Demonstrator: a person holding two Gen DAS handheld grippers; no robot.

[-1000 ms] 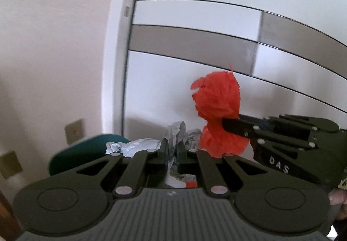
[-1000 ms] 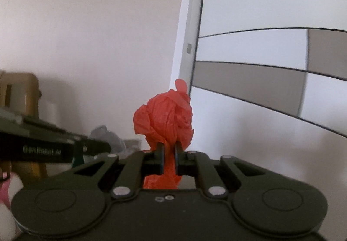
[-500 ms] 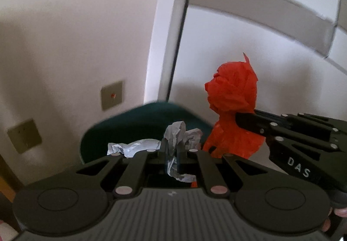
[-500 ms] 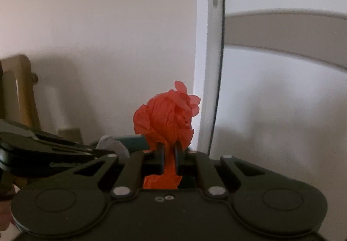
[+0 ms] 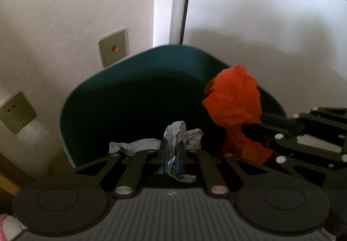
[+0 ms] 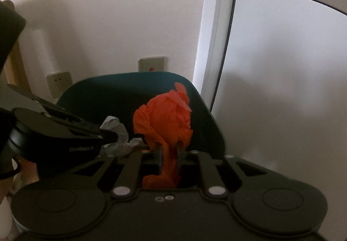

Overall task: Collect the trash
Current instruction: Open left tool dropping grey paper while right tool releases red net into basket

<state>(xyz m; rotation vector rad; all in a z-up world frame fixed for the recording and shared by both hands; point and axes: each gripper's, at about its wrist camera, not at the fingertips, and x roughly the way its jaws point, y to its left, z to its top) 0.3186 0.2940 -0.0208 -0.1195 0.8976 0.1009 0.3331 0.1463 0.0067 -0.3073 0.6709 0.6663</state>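
I count two claws of mine: my left gripper (image 5: 171, 150) and my right gripper (image 6: 169, 152). There are two crumpled pieces of trash, one grey paper wad (image 5: 177, 132) and one red paper wad (image 6: 164, 115). I see one dark green bin (image 5: 134, 98) and two wall plates (image 5: 113, 47) (image 5: 16, 112).

A dark green bin (image 5: 134, 98) stands against the wall (image 5: 65, 13) (floor hidden).

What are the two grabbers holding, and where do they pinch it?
The left gripper pinches crumpled grey paper near its middle. The right gripper pinches orange paper by its narrow lower part.
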